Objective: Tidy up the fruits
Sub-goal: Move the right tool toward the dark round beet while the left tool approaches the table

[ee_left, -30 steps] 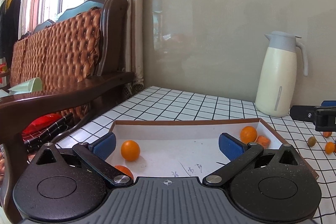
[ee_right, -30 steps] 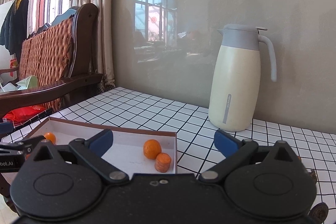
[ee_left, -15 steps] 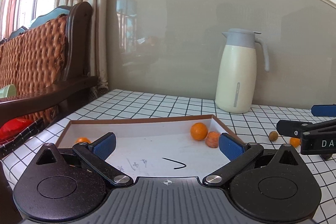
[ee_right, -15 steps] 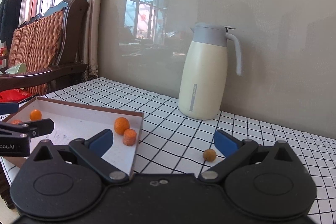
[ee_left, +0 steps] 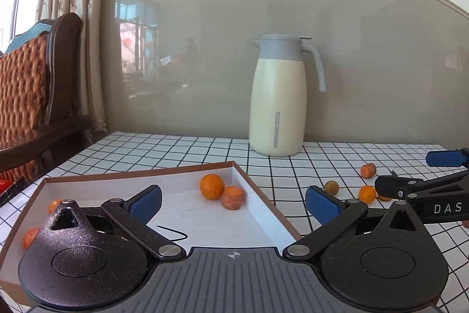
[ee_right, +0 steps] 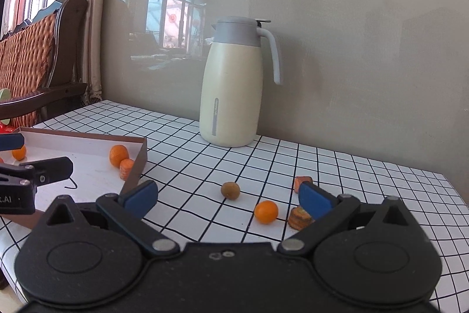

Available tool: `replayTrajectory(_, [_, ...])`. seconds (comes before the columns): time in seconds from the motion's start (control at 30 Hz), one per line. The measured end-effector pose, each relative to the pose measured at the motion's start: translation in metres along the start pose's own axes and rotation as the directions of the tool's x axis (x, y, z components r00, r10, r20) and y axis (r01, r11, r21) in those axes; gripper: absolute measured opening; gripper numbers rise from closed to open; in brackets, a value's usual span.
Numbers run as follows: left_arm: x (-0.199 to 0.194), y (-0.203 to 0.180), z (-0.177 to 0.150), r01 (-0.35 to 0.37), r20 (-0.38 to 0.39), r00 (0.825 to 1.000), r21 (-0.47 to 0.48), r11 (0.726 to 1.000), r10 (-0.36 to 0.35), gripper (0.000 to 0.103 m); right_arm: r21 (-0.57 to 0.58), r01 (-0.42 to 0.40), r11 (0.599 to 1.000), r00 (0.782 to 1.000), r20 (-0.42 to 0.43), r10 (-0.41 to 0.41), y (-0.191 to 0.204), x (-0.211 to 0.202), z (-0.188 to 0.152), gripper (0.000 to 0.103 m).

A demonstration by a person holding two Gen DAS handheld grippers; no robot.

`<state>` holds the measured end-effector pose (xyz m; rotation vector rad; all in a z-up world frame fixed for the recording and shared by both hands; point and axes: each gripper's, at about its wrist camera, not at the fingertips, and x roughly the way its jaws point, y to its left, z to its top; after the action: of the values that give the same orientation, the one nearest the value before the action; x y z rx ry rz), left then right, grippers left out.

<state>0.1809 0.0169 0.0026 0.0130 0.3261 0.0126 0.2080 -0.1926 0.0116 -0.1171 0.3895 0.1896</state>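
A shallow white box (ee_left: 265,214) (ee_right: 140,163) with a brown rim lies on the checked table. Inside it sit a small orange (ee_left: 211,186) (ee_right: 118,155), a carrot chunk (ee_left: 233,197) (ee_right: 126,167) and more orange pieces at its left (ee_left: 53,205). Loose on the table are a brown longan (ee_right: 230,190) (ee_left: 331,187), an orange (ee_right: 266,212) (ee_left: 367,194) and two carrot chunks (ee_right: 299,218) (ee_right: 302,181). My left gripper (ee_left: 233,200) hangs open over the box, holding nothing. Over the loose fruit my right gripper (ee_right: 227,197) is open and holds nothing.
A cream thermos jug (ee_left: 278,100) (ee_right: 233,84) with a grey lid stands at the back by the wall. A wooden armchair with a woven back (ee_left: 26,96) is to the left of the table. The table's right edge (ee_right: 457,195) is near the loose fruit.
Both grippers have swung to the right: the box slid leftward in both views and the loose fruit on the table has come into sight. Both stay open.
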Motion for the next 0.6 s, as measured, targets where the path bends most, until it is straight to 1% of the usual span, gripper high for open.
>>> replayTrajectory(0.27, [0.002,-0.029,0.0,0.058,0.003,0.998,0.03,0.998,-0.058,0.103,0.001,0.038,0.999,0.999,-0.028,-0.038,-0.019,-0.004,-0.013,0.096])
replayTrajectory(0.6, [0.014,-0.069,-0.002,0.122,-0.003,0.992,0.092,0.988,-0.122,0.103,0.019,0.118,0.993,0.99,-0.083,-0.116,-0.053,0.0,-0.035,0.096])
